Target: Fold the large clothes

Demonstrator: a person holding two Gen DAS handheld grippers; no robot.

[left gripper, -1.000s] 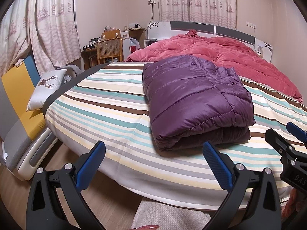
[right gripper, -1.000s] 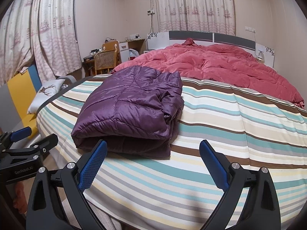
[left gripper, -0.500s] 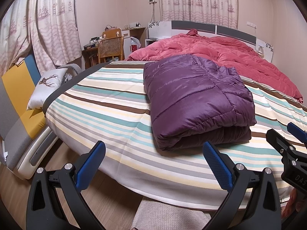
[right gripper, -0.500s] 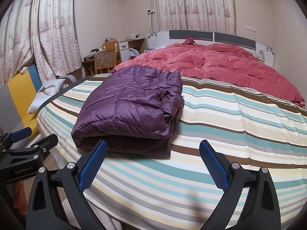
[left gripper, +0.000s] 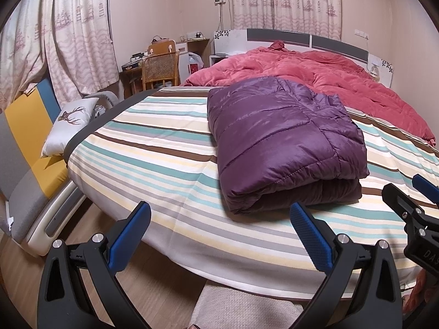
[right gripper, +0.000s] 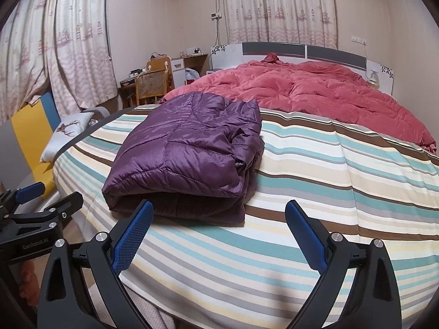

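A purple puffer jacket (left gripper: 282,142) lies folded into a thick rectangle on the striped bed sheet (left gripper: 153,159); it also shows in the right wrist view (right gripper: 189,159). My left gripper (left gripper: 219,235) is open and empty, held back from the bed's near edge, short of the jacket. My right gripper (right gripper: 216,235) is open and empty, just in front of the jacket's folded edge and above the sheet (right gripper: 315,192). Each gripper shows at the edge of the other's view, the right one (left gripper: 417,205) and the left one (right gripper: 35,200).
A red duvet (left gripper: 329,79) is heaped at the head of the bed. A wicker chair (left gripper: 159,68) and desk stand at the back left. A yellow and grey seat (left gripper: 27,142) with a deer cushion (left gripper: 68,126) is at the left. Wooden floor lies below.
Both grippers have stayed almost still and open. The jacket has not moved.
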